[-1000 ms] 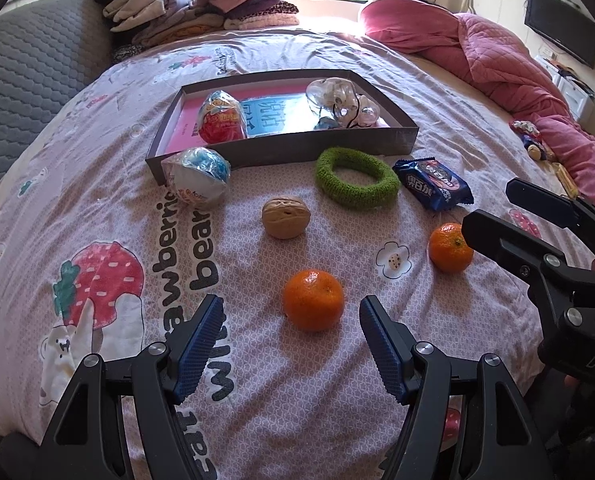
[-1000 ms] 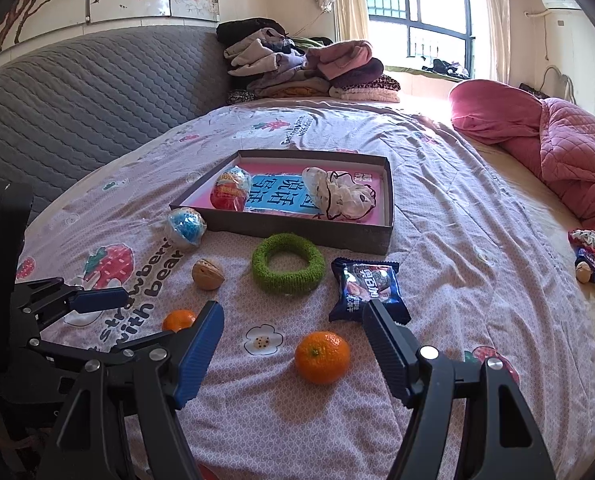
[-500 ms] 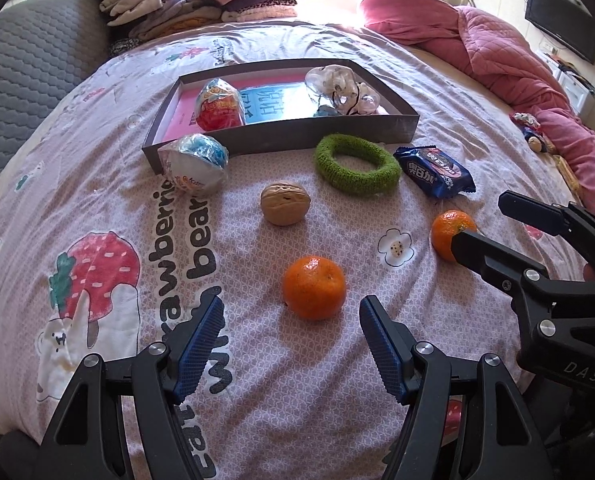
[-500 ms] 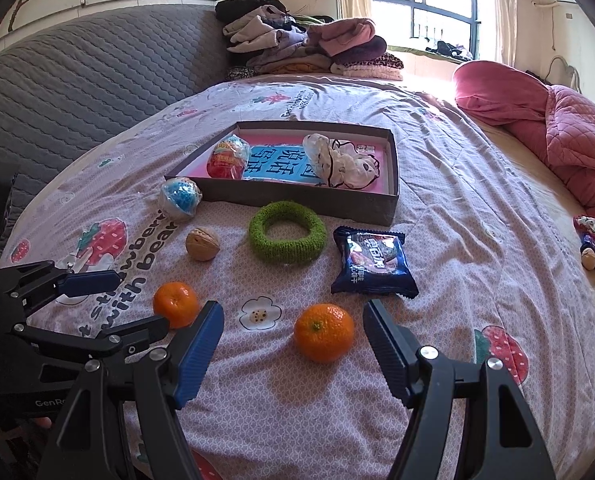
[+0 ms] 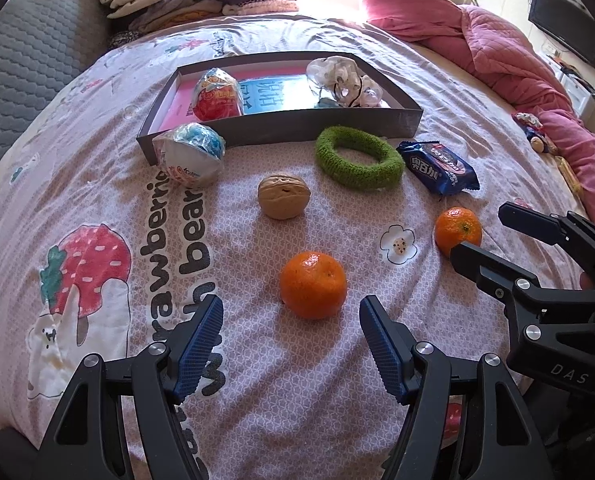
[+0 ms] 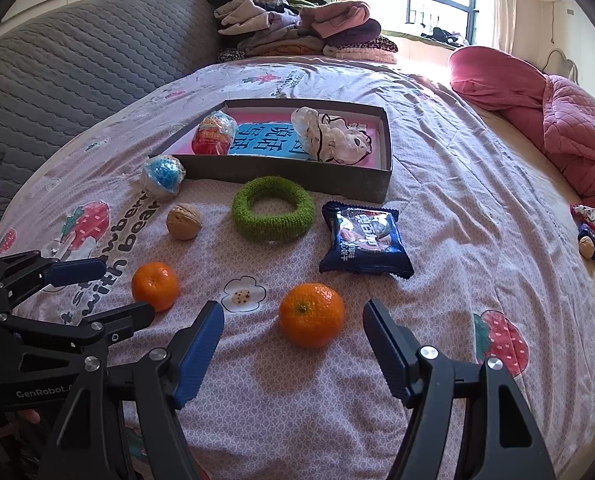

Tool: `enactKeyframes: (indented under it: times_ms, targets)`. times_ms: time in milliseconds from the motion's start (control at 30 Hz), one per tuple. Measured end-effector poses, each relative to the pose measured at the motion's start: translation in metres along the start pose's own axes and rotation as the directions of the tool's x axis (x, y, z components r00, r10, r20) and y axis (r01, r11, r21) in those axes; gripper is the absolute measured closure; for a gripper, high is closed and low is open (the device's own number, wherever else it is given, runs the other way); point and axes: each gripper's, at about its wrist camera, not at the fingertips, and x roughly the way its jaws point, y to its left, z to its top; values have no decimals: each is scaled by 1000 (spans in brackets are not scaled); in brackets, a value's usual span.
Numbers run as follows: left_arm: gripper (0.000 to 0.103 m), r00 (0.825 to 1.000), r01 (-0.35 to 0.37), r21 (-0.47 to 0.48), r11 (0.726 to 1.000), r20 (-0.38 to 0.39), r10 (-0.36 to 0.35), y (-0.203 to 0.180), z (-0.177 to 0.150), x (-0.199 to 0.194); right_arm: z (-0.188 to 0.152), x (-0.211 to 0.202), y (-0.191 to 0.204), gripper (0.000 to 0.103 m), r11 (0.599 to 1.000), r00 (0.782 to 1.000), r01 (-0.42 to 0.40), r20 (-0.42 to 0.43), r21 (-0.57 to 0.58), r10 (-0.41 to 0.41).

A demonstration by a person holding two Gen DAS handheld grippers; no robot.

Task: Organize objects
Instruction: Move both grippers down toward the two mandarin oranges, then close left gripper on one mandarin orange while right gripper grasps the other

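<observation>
Two tangerines lie on my bedspread: the left tangerine sits just ahead of my left gripper, jaws wide and empty; the right tangerine sits just ahead of my right gripper, jaws also wide, gripping nothing. Beyond them rest a walnut, a green knitted ring and a blue snack packet. A blue-and-white wrapped ball touches the near corner of the shallow box, which holds a red wrapped ball and a crumpled white bag. Folded clothes are stacked at the bed's far end.
</observation>
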Motion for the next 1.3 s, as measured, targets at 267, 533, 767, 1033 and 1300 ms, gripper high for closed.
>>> enactKeyframes:
  times_ms: [267,533,767,1033,1300]
  targets:
    - [31,1000,-2,-3,1000,-11,2,-1,0,7,-1,3,-1,32,1000,1000,11,-7,-2,-11]
    - [31,1000,-3,-22,1000,-7,3,1,3,12,-2,12,-3,31,1000,999,28,-16,-3,-28]
    - [31,1000,0,-23,1000,-3,0,0,6,17,-3,15,-4,31,999,999,37,-11,-6,-37]
    - [31,1000,-10,-34,999,-2,10,1,9,23,-4,22,-6,32,998,998,56,-17,-12,-56]
    - [31,1000,-2,-57,998,2,2,5,12,29,-5,27,-7,32,999,998,49,-23,-12,-50]
